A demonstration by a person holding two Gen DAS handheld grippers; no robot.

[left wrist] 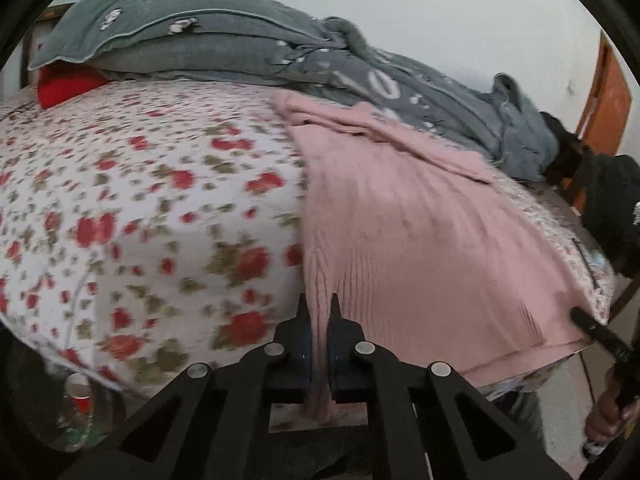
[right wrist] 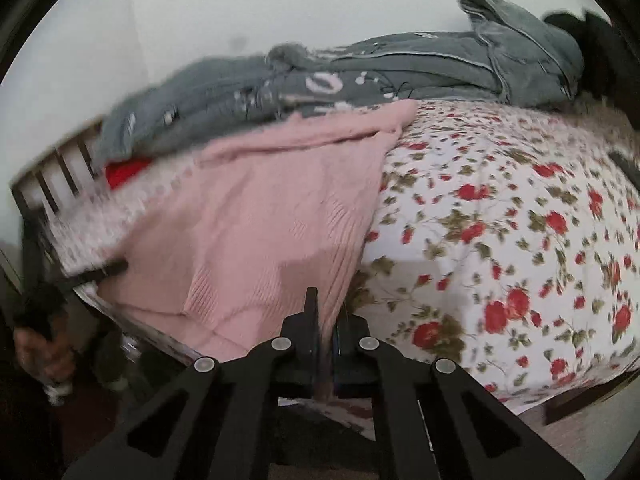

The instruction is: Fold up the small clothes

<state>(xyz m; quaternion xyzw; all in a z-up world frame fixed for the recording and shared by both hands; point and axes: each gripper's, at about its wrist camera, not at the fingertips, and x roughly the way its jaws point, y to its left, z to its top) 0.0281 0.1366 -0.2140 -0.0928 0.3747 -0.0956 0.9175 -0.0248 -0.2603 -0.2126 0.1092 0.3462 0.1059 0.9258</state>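
The left tool (left wrist: 319,312) is clamped on the near hem of the pink sweater (left wrist: 400,232), a strip of knit running down between its closed fingers. The right tool (right wrist: 324,308) is likewise pinched shut on the hem at the sweater's other near corner, though the fabric inside its grip is dark and hard to make out. Each tool shows small and blurred at the edge of the other's view, with the hand (right wrist: 44,356) holding it only partly seen. The sweater lies flat on the bed (left wrist: 140,208), its hem right at the bed's near edge; beyond the edge only a blurred strip of floor shows. To either side of the sweater the floral sheet lies bare. Behind the sweater, grey bedding (left wrist: 192,40) is piled along the wall, overlapping the sweater's far end and hiding most of a red item (left wrist: 64,84).
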